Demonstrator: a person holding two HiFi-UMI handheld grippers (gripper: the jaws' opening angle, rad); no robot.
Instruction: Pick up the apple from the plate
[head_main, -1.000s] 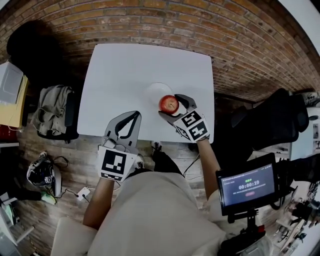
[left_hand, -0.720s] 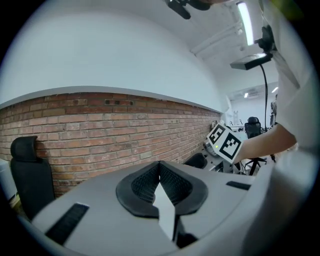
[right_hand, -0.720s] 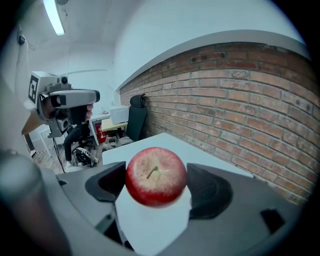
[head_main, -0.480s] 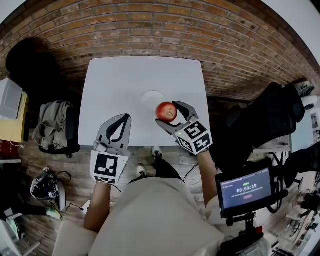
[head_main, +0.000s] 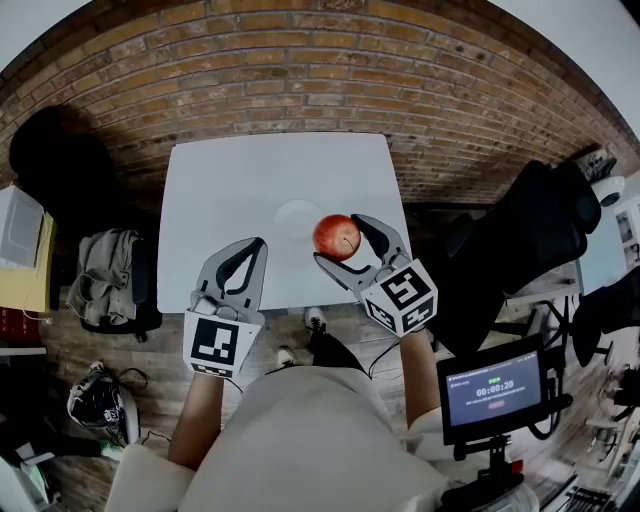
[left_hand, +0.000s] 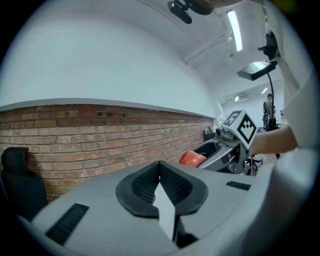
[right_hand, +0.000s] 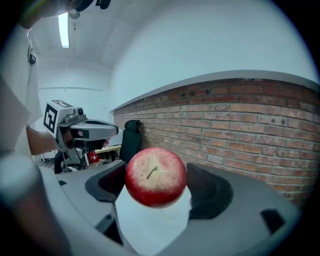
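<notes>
I recorded the right tongs (head_main: 344, 243) clamped on the apple (head_main: 336, 236) at centre frame, held above the white tabletop (head_main: 230, 180), just right of the plate (head_main: 297, 215). The left tongs (head_main: 252, 247), lower left, were closed together and empty.

Grips a red apple (right_hand: 156, 176) at centre frame, stem toward the camera, between the dark jaws of the right gripper (right_hand: 159, 192). Shows white table (right_hand: 150, 227) below, brick wall (right_hand: 240, 125) across the right, left gripper (right_hand: 97, 132) at mid-left, lit ceiling lamp (right_hand: 63, 29) upper left.
</notes>
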